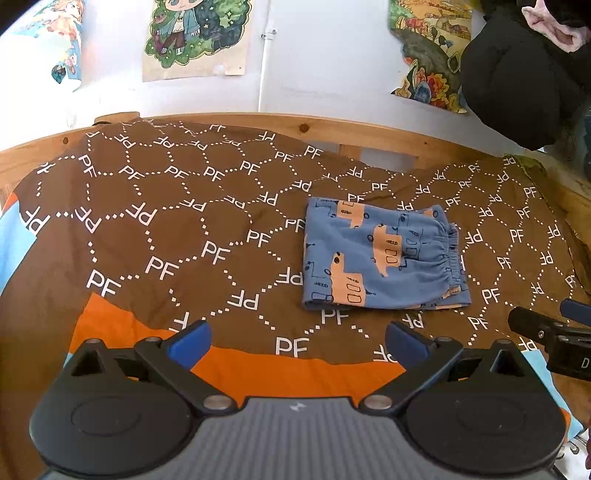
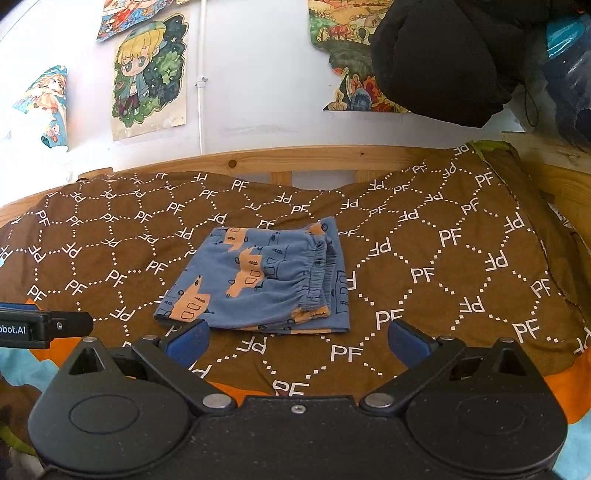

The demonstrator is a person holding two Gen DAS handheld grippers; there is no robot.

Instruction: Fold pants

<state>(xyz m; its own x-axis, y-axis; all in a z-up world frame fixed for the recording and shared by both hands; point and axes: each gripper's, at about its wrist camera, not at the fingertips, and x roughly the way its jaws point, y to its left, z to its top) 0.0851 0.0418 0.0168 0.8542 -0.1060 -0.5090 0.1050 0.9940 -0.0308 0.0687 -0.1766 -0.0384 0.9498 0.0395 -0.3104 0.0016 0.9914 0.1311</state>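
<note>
Left wrist view: the left gripper [image 1: 297, 341] hangs over the near edge of the bed, its blue fingers [image 1: 190, 347] spread wide and holding nothing. The pants [image 1: 380, 256], blue with orange vehicle prints, lie folded into a compact rectangle on the brown cover [image 1: 166, 206], right of centre, with the gathered waistband at their right edge. White dotted hexagons and the letters "PF" repeat all over the cover, and an orange band [image 1: 280, 373] runs along its near side. The right gripper [image 1: 554, 332] pokes in from the right edge, apart from the pants; a letter "D" shows on its body. A wooden bed frame [image 1: 332, 131] sits against a white wall with cartoon posters [image 1: 195, 33]. A black garment [image 1: 517, 81] hangs at upper right.

Right wrist view: the right gripper [image 2: 297, 341] has its fingers [image 2: 408, 345] released and wide apart, empty. The pants [image 2: 258, 280] rest just beyond the left finger, not touching it as far as can be told. The left gripper [image 2: 40, 326] enters at the left edge, its label reading "obot.AI"; its fingers cannot be judged here. The same "PF" print covers the bed.
</note>
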